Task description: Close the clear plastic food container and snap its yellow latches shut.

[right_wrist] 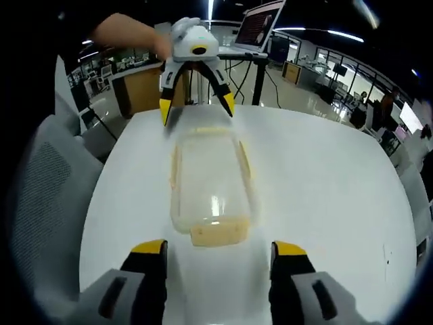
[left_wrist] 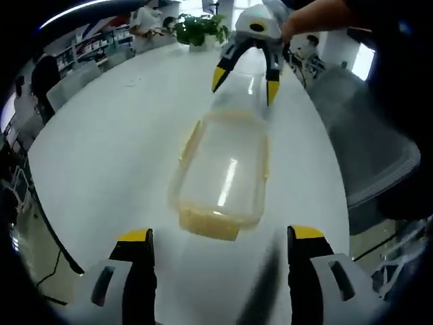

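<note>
A clear plastic food container (left_wrist: 223, 172) lies lengthwise on the white table (left_wrist: 115, 149) between my two grippers. Its yellow end latch (left_wrist: 210, 223) flares outward toward the left gripper (left_wrist: 221, 235), whose jaws stand open just short of it, holding nothing. At the container's far end the right gripper (left_wrist: 245, 84) hangs open above the table. From the right gripper view, the container (right_wrist: 210, 179) shows a flared near latch (right_wrist: 218, 233) and yellow side latches (right_wrist: 174, 166). The right gripper (right_wrist: 219, 248) is open before it, and the left gripper (right_wrist: 196, 108) is open beyond it.
A grey mesh chair (left_wrist: 365, 135) stands by the table's edge, also seen as the chair (right_wrist: 47, 183). A potted plant (left_wrist: 199, 28) sits at the table's far end, with people behind it. A laptop on a stand (right_wrist: 260, 27) rises past the table.
</note>
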### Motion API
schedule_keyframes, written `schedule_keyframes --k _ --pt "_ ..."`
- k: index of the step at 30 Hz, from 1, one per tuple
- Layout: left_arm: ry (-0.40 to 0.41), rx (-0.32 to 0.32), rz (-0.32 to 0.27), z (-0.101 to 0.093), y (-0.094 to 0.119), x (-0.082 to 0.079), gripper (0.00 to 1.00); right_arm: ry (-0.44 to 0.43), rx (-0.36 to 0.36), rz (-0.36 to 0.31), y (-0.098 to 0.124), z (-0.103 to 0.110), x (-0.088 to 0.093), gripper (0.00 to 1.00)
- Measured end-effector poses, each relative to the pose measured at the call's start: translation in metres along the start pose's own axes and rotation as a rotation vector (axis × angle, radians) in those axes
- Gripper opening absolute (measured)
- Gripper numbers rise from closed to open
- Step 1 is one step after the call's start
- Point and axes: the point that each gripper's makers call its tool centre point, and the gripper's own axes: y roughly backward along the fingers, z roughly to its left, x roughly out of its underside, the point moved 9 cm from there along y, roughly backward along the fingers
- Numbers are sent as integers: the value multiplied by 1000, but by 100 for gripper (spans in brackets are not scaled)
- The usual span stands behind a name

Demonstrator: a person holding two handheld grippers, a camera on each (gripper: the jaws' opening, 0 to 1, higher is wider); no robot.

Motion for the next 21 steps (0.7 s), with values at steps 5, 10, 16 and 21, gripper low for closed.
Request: schedule_keyframes --k 5,10,16,21 --pt "-79 21 28 4 -6 -1 69 41 -19 15 -8 -2 -3 55" --pt "-109 38 39 4 -13 1 63 84 -35 38 -17 -3 -4 52" --pt "-119 37 32 6 -16 1 55 107 -55 54 -25 -3 -5 46" --pt "-155 36 24 12 -18 -1 44 117 -70 73 -29 -3 -5 37"
